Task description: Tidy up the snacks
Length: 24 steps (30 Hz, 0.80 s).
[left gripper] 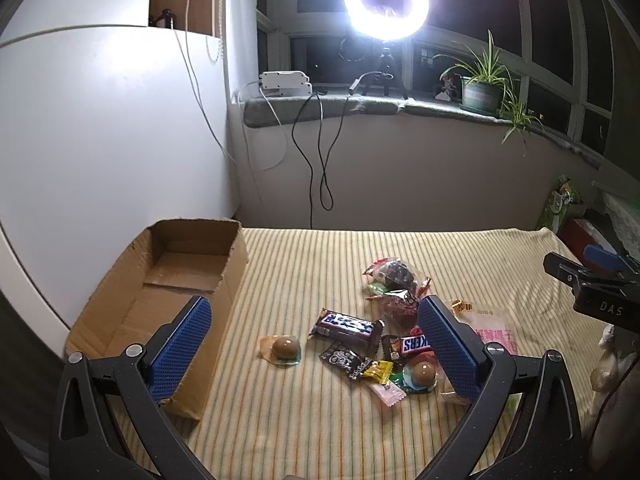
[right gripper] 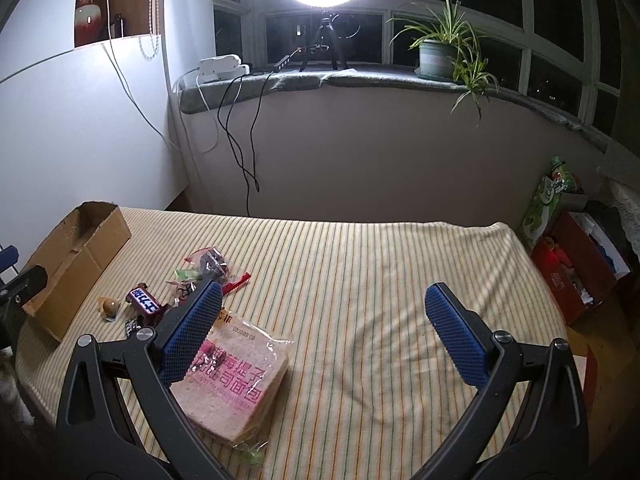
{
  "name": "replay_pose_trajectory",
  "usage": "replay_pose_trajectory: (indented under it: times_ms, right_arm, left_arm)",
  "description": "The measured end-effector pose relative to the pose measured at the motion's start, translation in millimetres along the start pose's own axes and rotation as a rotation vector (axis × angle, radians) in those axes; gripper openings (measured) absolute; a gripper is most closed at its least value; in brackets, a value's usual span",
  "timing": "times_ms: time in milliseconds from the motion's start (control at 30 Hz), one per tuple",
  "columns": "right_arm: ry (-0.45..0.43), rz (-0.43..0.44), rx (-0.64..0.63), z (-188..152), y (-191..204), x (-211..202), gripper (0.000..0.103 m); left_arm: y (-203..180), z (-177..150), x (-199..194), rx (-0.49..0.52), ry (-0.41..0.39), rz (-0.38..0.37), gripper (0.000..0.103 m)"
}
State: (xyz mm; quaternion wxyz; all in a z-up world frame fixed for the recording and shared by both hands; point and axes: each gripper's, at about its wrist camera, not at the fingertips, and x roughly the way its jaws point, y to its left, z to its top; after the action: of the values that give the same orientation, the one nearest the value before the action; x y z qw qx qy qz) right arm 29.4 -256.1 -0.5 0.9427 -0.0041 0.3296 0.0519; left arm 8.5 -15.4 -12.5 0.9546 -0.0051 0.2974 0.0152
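A pile of snacks lies on the striped cloth: a dark chocolate bar (left gripper: 346,326), a Snickers bar (left gripper: 414,345), two wrapped brown eggs (left gripper: 285,348) (left gripper: 423,373), small candies (left gripper: 378,372) and a clear bag of dark sweets (left gripper: 394,274). An open cardboard box (left gripper: 168,304) stands at the left. My left gripper (left gripper: 316,344) is open above the pile. My right gripper (right gripper: 324,336) is open and empty; a bagged bread pack (right gripper: 236,376) lies under its left finger. The box (right gripper: 76,264) and chocolate bar (right gripper: 146,306) also show in the right wrist view.
The table (right gripper: 380,272) has a striped yellow cloth. A white wall panel (left gripper: 100,160) stands behind the box. Cables (left gripper: 320,152) hang from the windowsill with a ring light (left gripper: 386,0) and a potted plant (left gripper: 480,88). Red boxes (right gripper: 576,264) sit off the right edge.
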Motion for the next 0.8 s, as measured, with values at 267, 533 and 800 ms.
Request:
replay_pose_trajectory:
  times_ms: [267,533,800]
  right_arm:
    - [0.036,0.029,0.006,-4,0,9,0.098]
    - [0.118,0.095,0.046,-18,-6,25,0.085]
    - [0.229,0.219,0.107,-36,-11,45,0.074]
  left_arm:
    - [-5,-4,7,0.003,0.028,-0.039,0.102]
    - [-11,-13,23,-0.015,0.100,-0.143,0.091]
    - [-25,-26,42,-0.065,0.212,-0.329,0.072]
